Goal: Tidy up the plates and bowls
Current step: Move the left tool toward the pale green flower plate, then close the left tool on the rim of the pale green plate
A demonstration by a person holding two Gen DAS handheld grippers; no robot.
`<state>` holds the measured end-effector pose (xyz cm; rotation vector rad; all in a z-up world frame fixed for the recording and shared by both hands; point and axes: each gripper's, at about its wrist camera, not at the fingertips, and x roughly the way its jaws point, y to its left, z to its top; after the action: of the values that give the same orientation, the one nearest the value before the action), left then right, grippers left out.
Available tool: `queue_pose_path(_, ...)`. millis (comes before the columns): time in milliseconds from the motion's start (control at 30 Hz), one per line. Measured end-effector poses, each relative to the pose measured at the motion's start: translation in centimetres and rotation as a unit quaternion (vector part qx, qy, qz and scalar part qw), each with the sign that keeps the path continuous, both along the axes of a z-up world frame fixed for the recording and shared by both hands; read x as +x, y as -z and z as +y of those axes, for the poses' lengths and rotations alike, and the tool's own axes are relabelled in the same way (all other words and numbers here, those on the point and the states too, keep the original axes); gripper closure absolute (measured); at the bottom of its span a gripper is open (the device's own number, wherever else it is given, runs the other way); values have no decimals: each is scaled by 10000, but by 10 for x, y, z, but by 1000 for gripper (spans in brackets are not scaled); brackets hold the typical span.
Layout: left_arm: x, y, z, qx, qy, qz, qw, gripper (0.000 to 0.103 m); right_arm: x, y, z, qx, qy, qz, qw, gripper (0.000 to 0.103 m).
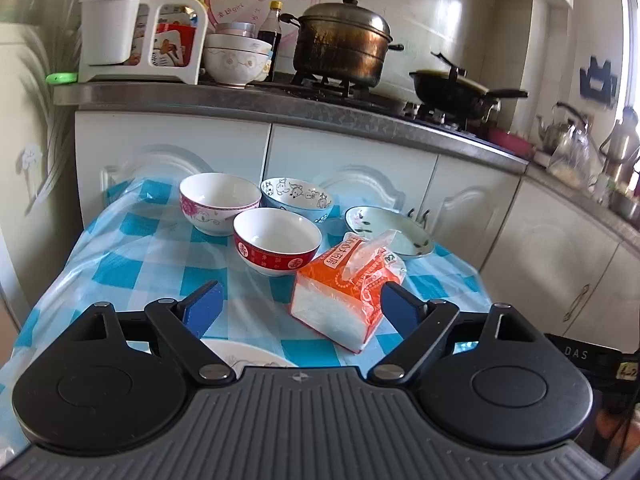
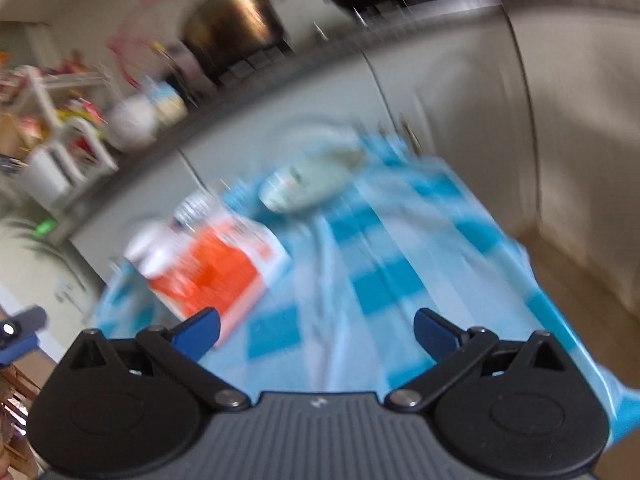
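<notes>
Only left wrist view shows red bowl (image 1: pixel 276 241).

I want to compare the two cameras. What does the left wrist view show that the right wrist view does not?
Only the left wrist view: the pink floral bowl, blue cartoon bowl, and white plate under the open left gripper.
Only the right wrist view: the open right gripper, blurred.
Both: orange tissue pack, shallow dish, checked tablecloth, big pot.
</notes>
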<state>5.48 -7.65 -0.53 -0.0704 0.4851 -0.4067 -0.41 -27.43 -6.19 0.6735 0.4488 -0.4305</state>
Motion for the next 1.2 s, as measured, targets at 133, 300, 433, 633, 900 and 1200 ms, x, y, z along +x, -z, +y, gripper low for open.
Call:
queue_pose_path(133, 8, 3, -12, 143, -87, 9, 9999, 0, -4, 1, -4, -149, 149, 215, 9995, 1)
queue_pose_path(300, 14, 4, -29, 315, -126, -17, 9994, 0, -1, -4, -12, -438, 485, 828, 9944, 1)
queue_pose_path(433, 21, 5, -39, 468, -218, -26, 9987, 0, 4, -6, -21, -520, 632, 1240, 9889, 1)
queue_pose_path(633, 30, 3, -58, 714, -179, -94, 9972, 0, -9, -8, -22, -676, 528, 676, 9940, 1)
queue_pose_path(900, 49, 0, -88, 1081, 111, -155, 9940, 0, 2, -11, -30, -1183, 237, 269, 9923, 1)
queue_pose_path(1200, 88, -16, -122, 999, 924, 80, 9907, 0, 31, -13, -70, -753, 233, -147, 9968, 1)
